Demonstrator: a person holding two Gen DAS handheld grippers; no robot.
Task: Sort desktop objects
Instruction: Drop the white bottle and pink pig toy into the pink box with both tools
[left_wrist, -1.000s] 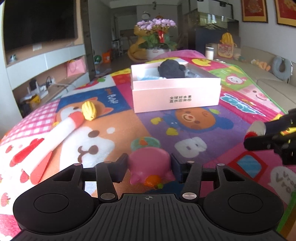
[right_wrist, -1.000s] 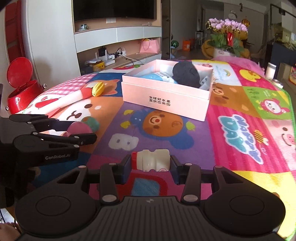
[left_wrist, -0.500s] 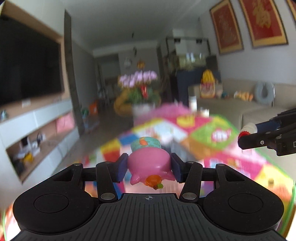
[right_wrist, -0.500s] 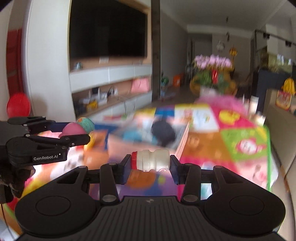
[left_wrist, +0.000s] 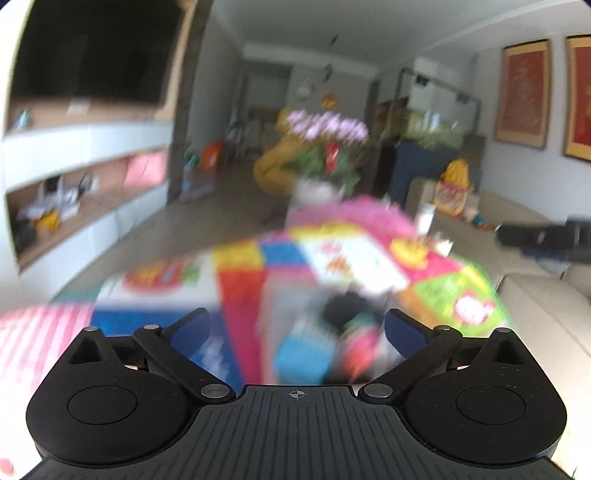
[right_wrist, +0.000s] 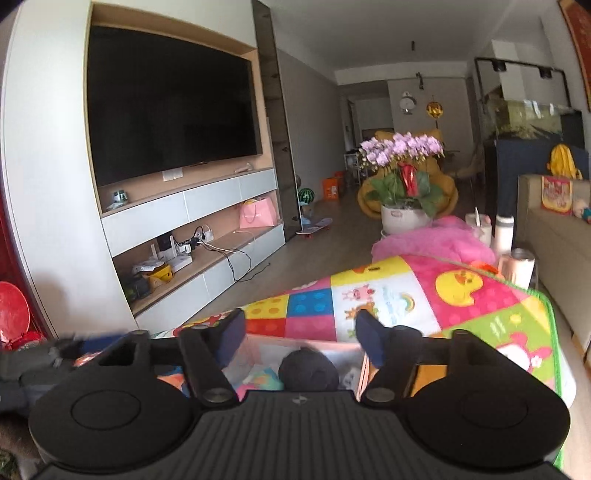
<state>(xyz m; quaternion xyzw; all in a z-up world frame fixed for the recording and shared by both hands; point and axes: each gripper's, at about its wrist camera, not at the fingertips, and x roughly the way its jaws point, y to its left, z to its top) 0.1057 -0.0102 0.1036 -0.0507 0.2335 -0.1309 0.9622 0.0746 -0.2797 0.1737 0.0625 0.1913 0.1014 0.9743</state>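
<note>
As both claws, left (left_wrist: 297, 325) and right (right_wrist: 300, 334), have just sprung open empty over the box (right_wrist: 347, 360), pig and bottle look dropped in.

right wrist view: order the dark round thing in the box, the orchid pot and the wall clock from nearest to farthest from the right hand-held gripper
1. Dark round thing: in the box, just below the open right hand-held gripper.
2. Orchid pot: on the floor past the mat's far end.
3. Wall clock: on the back wall, farthest.
</note>
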